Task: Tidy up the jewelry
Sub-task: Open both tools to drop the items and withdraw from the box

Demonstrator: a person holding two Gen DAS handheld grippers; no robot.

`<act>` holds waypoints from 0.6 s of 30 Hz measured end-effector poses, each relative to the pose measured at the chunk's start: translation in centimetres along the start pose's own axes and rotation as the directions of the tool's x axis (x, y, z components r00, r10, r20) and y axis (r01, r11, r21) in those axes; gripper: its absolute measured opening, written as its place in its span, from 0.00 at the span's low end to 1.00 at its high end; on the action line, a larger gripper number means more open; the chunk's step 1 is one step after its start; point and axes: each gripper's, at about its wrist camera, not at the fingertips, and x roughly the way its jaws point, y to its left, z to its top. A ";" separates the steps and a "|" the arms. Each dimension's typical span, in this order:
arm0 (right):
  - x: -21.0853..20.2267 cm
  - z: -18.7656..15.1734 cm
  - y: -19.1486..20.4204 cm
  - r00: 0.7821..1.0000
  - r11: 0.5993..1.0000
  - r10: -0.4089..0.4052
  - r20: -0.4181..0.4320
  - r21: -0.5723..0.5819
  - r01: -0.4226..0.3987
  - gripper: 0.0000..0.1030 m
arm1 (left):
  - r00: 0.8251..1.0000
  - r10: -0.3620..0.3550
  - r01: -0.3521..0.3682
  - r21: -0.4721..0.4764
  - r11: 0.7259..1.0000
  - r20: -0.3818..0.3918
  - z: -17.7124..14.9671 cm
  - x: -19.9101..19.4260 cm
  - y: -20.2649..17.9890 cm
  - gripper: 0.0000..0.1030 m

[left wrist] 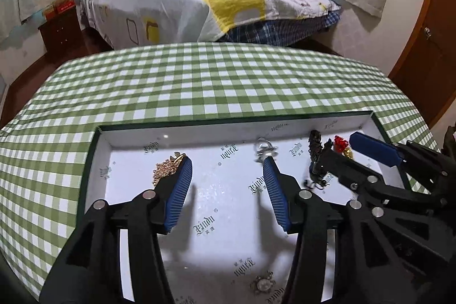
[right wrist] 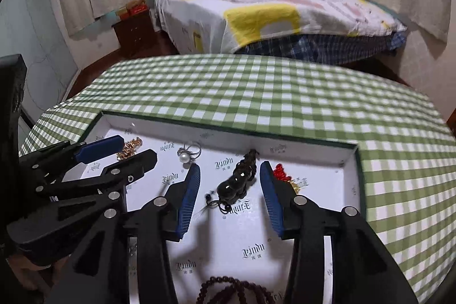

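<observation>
A shallow white-lined box [left wrist: 199, 125] with a dark green rim lies on the checked table and holds the jewelry. My left gripper [left wrist: 227, 164] is open above its floor with nothing between the pads. A gold chain [left wrist: 166, 168] lies by its left fingertip, and a pearl ring [left wrist: 265, 148] lies by its right one. My right gripper [right wrist: 230, 168] is also open. A dark gourd pendant [right wrist: 235, 181] lies between its fingers, clear of both pads. A red charm [right wrist: 282, 174] sits beside its right finger. The pearl ring [right wrist: 188, 153] and gold chain [right wrist: 129, 147] lie to the left.
A dark bead bracelet [right wrist: 233, 289] lies at the box's near edge, and a small pearl brooch [left wrist: 262, 285] lies near it. The green checked tablecloth [left wrist: 199, 76] stretches beyond the box. A bed [left wrist: 213, 4] and a nightstand [left wrist: 61, 30] stand behind the table.
</observation>
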 end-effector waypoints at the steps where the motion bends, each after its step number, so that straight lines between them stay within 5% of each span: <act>1: -0.5 0.0 0.1 1.000 1.000 -0.007 0.015 -0.005 0.008 0.42 | 1.000 0.003 -0.003 0.003 1.000 0.014 -0.1 -0.5 -0.1 0.50; 8: -4.6 -1.0 0.9 0.994 0.999 -0.039 0.104 -0.026 0.042 0.42 | 0.994 0.029 -0.032 0.031 0.999 0.104 -1.3 -4.7 -0.7 0.55; 18: -7.7 -3.9 1.3 0.990 0.997 -0.067 0.123 -0.014 0.069 0.42 | 0.991 0.048 -0.049 0.008 0.999 0.122 -4.2 -8.7 -0.7 0.55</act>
